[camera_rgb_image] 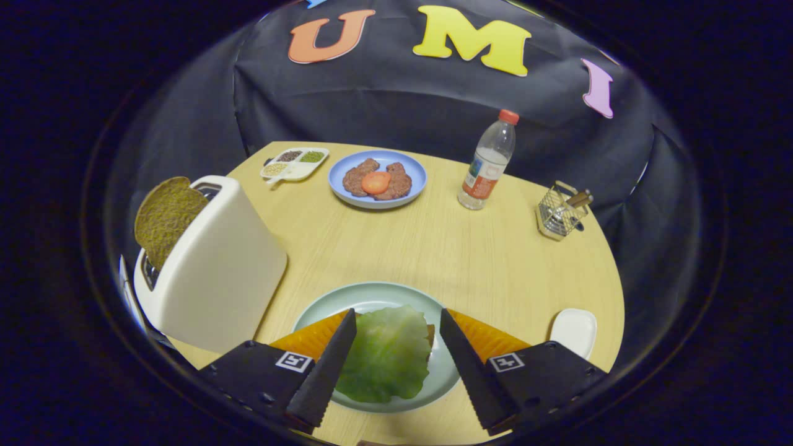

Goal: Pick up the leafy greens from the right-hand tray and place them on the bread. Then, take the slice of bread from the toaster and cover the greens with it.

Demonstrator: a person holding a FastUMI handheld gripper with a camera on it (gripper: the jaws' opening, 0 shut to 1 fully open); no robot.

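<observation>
Table [433,248]: tongs [396,316] wide apart above greens [387,353].

— What's behind everything?
— A black cloth wall [396,111], creased and draped, curving round the far side.
— And the furniture?
— One round table [433,248] with a pale wood-grain top, evenly lit; the surroundings are dim.

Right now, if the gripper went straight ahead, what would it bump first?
Probably the leafy greens lying between its open fingers; farther ahead stands the blue plate, though depth is hard to judge.
</observation>
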